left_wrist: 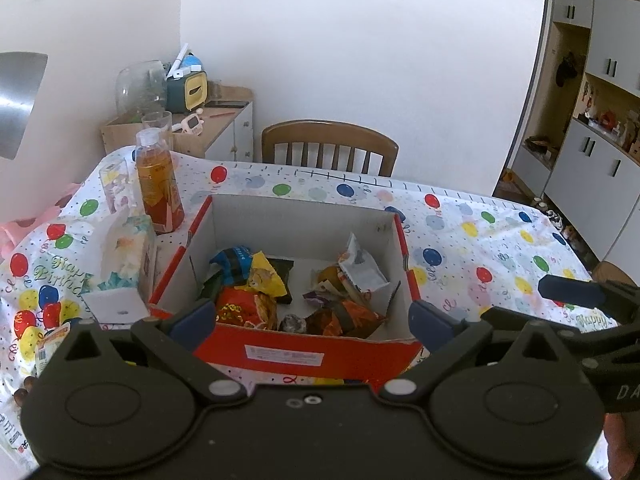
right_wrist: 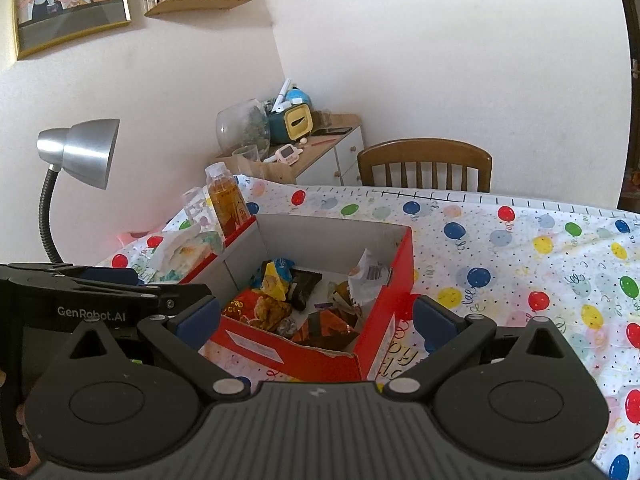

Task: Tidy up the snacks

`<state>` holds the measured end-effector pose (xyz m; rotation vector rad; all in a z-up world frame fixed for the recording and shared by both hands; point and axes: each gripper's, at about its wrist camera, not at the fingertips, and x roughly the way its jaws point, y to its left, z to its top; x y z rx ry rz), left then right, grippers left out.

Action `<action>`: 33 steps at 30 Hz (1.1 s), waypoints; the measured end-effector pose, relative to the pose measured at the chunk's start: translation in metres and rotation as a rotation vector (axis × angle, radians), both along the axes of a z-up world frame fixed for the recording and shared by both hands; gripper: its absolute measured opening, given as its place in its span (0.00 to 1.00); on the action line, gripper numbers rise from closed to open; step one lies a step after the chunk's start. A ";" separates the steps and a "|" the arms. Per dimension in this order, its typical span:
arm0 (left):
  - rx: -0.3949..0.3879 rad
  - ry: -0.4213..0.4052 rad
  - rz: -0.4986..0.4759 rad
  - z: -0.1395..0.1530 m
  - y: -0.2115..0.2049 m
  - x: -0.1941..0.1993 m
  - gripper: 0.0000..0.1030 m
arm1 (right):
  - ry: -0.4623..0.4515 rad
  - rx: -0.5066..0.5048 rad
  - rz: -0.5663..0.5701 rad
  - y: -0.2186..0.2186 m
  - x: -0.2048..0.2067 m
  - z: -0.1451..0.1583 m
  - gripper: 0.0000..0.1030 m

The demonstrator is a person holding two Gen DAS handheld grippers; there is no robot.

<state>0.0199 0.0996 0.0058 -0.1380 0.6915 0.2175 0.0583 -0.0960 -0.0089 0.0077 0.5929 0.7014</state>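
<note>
Both hand-held grippers, left [left_wrist: 311, 318] and right [right_wrist: 316, 318], spread empty before the snack box [left_wrist: 304, 354] rim

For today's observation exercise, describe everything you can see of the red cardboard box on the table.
The red cardboard box looks like an open-topped carton, red outside and plain white inside, with a white label on its near wall. It sits upright on the balloon-print tablecloth. Crumpled snack packets lie loose on its floor, well below the rim. Neither gripper touches it.
</note>
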 end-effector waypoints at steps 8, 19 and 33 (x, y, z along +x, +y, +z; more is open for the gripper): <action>0.013 0.006 0.002 0.000 0.001 0.002 1.00 | 0.011 0.001 -0.009 0.000 0.001 -0.001 1.00; -0.002 0.017 0.015 -0.002 0.005 0.003 1.00 | 0.023 -0.003 -0.014 0.001 0.005 -0.003 1.00; -0.007 0.019 0.035 -0.004 0.007 0.003 1.00 | 0.040 -0.015 -0.021 0.002 0.009 -0.008 1.00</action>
